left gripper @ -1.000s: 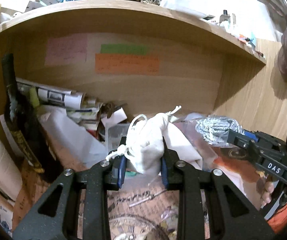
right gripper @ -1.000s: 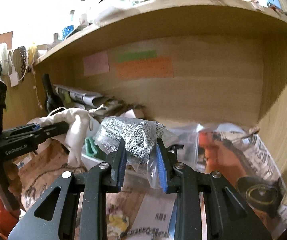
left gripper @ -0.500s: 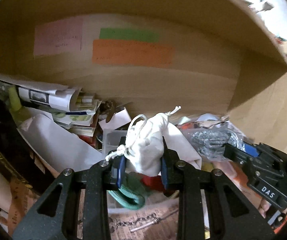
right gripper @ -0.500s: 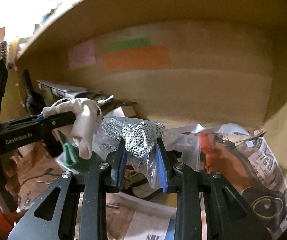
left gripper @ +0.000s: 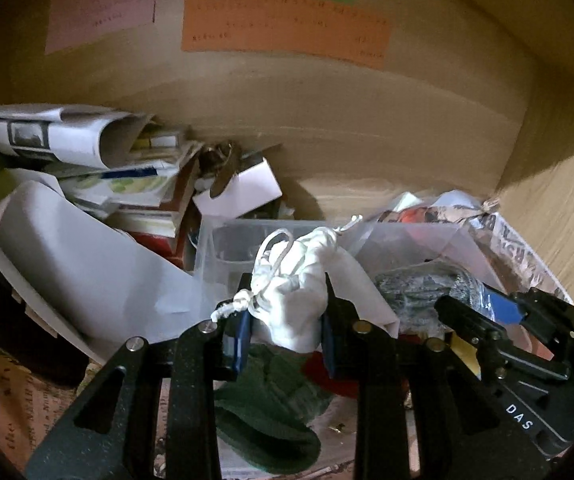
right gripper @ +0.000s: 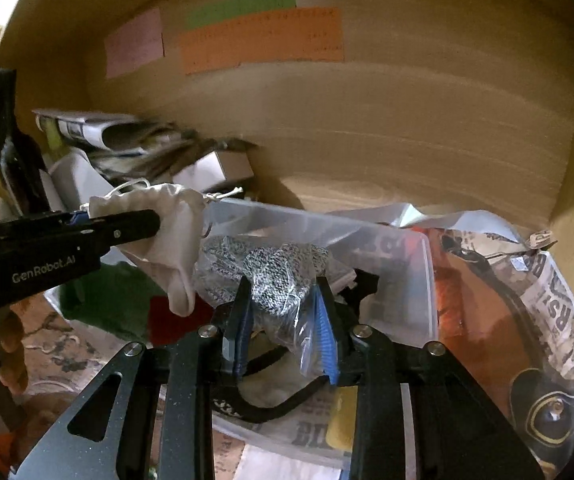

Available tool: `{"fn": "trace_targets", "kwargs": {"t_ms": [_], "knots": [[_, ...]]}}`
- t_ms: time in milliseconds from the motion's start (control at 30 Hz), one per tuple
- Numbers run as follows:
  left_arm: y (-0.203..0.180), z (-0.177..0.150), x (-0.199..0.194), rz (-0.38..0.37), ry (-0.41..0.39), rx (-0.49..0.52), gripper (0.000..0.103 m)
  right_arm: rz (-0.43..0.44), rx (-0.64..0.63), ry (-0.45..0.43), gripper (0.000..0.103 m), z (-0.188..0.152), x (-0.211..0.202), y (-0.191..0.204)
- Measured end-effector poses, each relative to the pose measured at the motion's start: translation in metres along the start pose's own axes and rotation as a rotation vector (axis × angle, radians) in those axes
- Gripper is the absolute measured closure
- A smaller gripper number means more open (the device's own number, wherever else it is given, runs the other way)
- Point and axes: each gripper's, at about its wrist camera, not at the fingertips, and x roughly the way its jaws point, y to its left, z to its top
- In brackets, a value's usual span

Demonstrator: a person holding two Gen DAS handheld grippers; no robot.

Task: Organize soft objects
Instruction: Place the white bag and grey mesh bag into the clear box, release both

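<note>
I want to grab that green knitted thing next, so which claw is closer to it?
Left. The left claw, shut on the white drawstring pouch, hangs directly above the green knitted thing. The right claw, shut on the bagged grey knit, is off to its right.

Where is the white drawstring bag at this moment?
The white drawstring bag is pinched in the left gripper, above the clear plastic bin; in the right wrist view it hangs left of the grey bagged fabric.

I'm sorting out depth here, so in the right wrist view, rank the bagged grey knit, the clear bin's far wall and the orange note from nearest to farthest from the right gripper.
1. Grey knit, clamped in the right gripper.
2. Clear bin, far wall just beyond.
3. Orange note, high on the back panel.
</note>
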Motion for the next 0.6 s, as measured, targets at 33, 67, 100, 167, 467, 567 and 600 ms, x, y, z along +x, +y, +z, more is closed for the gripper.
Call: {"fn": "trace_targets", "kwargs": {"t_ms": [33,67,100,167,467,567,600], "knots": [[0.000,0.000,0.002,0.000,0.010,0.004,0.074,-0.006,-0.005,0.006,0.075,-0.001,0.002,0.001],[0.000,-0.001,0.004,0.002,0.017,0.008,0.073,-0.008,-0.008,0.012,0.075,-0.002,0.003,0.001],[0.000,-0.002,0.005,0.005,0.022,0.011,0.069,-0.012,-0.011,0.021,0.075,-0.003,0.005,0.002],[-0.001,-0.003,0.006,0.004,0.024,0.016,0.061,-0.012,-0.013,0.031,0.072,-0.003,0.009,0.001],[-0.011,-0.005,-0.019,-0.006,-0.033,0.039,0.042,-0.001,0.000,0.015,0.049,0.000,-0.002,-0.003],[-0.013,-0.005,-0.035,-0.011,-0.069,0.040,0.041,0.013,0.015,-0.015,0.041,0.003,-0.015,-0.006],[-0.013,-0.005,-0.042,-0.019,-0.086,0.039,0.041,0.016,0.018,-0.028,0.041,0.004,-0.021,-0.007]]}}
